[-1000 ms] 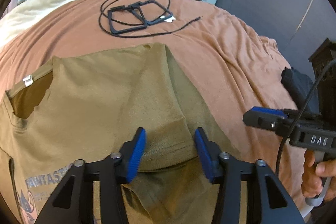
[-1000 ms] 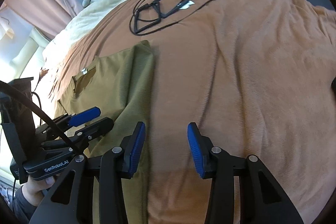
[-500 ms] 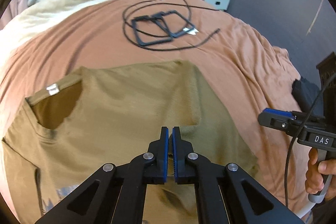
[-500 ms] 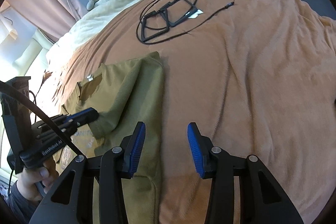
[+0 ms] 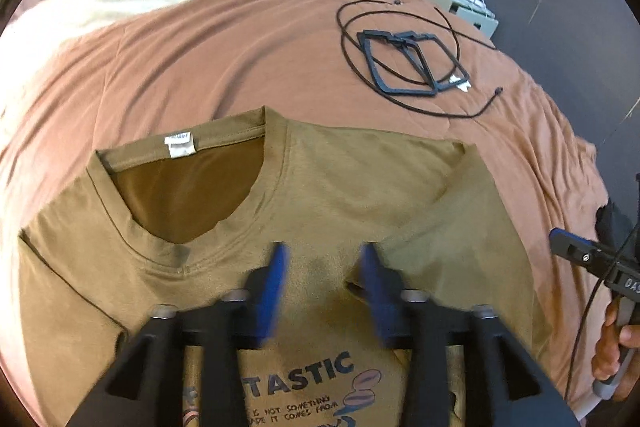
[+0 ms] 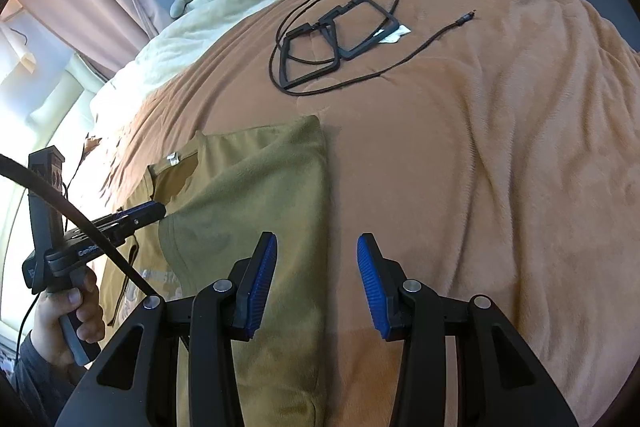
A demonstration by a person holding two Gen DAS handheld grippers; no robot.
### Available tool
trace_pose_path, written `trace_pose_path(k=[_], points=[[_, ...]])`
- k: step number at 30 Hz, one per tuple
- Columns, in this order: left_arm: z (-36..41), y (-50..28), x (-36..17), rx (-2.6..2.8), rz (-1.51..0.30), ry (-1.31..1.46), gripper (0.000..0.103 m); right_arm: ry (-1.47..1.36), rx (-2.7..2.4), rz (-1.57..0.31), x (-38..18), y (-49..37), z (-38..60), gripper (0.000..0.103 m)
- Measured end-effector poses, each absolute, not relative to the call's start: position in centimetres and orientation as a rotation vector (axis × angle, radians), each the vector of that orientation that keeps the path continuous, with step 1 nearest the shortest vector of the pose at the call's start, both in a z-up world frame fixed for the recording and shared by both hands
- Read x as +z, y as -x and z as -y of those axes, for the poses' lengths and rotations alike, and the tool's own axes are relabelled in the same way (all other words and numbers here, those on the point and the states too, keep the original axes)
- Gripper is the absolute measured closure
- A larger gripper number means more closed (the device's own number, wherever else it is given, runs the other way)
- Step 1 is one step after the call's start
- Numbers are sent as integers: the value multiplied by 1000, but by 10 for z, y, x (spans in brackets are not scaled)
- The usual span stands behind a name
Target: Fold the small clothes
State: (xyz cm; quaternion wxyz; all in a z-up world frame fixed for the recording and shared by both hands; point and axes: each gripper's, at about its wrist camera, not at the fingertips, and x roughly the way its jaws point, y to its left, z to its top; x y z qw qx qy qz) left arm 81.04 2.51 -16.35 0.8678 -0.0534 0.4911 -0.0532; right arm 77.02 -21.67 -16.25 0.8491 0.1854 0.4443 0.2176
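the olive t-shirt point(image 5: 328, 187) lies flat on the bed point(image 5: 200, 59), neck opening away from the left wrist camera, its right sleeve and side folded in over the chest. the left gripper point(image 5: 323, 273) hovers over the chest just below the collar, beside the hem of the folded-in sleeve; its fingers point(image 5: 272, 281) have just been opening and stand apart, blurred, with only the shirt's surface showing below the gap and nothing clamped. the right gripper point(image 6: 316, 279) hangs over the shirt's folded right edge: its left finger is above the olive cloth, its right finger above bare blanket, the fingers apart with nothing pinched between them.

the shirt is soft matte knit with a ribbed, double-stitched collar, a small white label point(image 5: 181, 143) inside the back of the neck, and a dark print on the front reading "tastic" point(image 5: 304, 375) above smaller lettering and a coffee-bean drawing. the folded edge runs straight down the shirt in the right wrist view point(image 6: 325, 195).

the bed's cover is a fuzzy rust-orange blanket with shallow creases. farther up it, well apart from the shirt, lie two black angular frames point(image 5: 412, 67) looped by a thin black cable point(image 5: 440, 111). the fingers carry ridged blue pads on black plastic arms. a hand point(image 6: 66, 315) grips the left gripper's handle.
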Motion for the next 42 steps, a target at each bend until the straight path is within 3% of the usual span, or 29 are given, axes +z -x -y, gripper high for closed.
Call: trace_pose_path(k=[1,11,12,13,14,15,28,42], points=[[-27,-810,-164,-118,-1018,127,44,-390,456,-939,-163,-772,216,63],[-23,-814,-188,-249,-1058,350,45,-291,469,-997,-180,-772,189,63],[-21,-814,-190,-253,-1063,360,58,-276,467,-1008,-182,-771,187,63],[-20,-814,-192,-248,-1071,360,85,-258,465,-1019,-185,-768,184,63],[-20,-815,-193,-239,-1080,356,96,-249,463,-1020,-185,-765,183,63],[-21,-814,-192,-223,-1076,346,100,-241,464,-1019,-183,-764,183,63],[-33,-807,-196,-144,-1104,228,100,-139,471,-1045,-167,-736,190,63],[-35,-811,-203,-187,-1100,210,100,-256,419,-1005,-161,-791,171,63]])
